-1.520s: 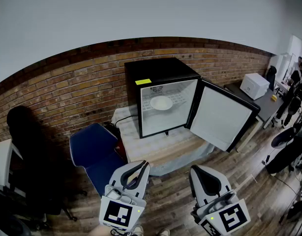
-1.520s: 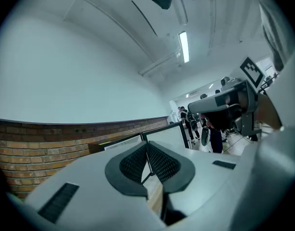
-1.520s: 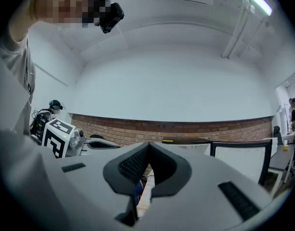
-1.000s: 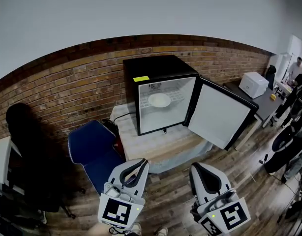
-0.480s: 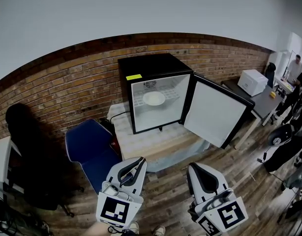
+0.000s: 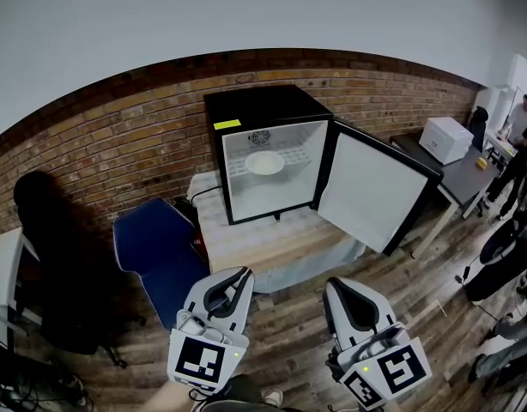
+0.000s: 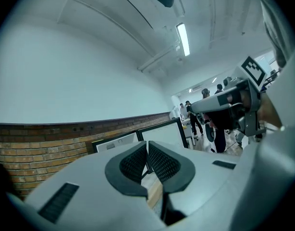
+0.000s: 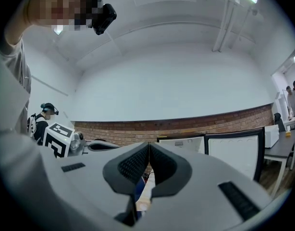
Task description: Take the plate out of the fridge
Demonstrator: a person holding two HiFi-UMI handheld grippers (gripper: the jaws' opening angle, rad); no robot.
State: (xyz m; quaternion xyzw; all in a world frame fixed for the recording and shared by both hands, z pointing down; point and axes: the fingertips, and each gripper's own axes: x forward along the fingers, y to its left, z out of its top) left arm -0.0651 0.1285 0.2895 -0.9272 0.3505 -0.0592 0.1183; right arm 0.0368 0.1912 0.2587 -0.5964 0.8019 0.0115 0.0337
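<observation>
A white plate [image 6: 263, 162] lies on the wire shelf inside the small black fridge [image 6: 265, 110], whose door [image 6: 372, 194] stands swung open to the right. The fridge sits on a low cloth-covered table [image 6: 276, 245]. My left gripper [image 6: 241, 274] is low at the bottom left, well short of the table, shut with nothing between its pads. My right gripper [image 6: 333, 285] is beside it at the bottom right, also shut and empty. In the left gripper view the jaws [image 7: 147, 146] touch; in the right gripper view [image 8: 149, 147] they touch too.
A blue chair [image 6: 156, 251] stands left of the table, and a dark office chair [image 6: 53, 256] further left. A brick wall [image 6: 118, 127] runs behind. At the right is a grey desk with a white box [image 6: 448, 138] and people [image 6: 523, 123] beyond it. Wooden floor lies below.
The view has shifted: the fridge now appears slightly further left and nearer the middle. Both grippers have stayed low and shut, drifting a little.
</observation>
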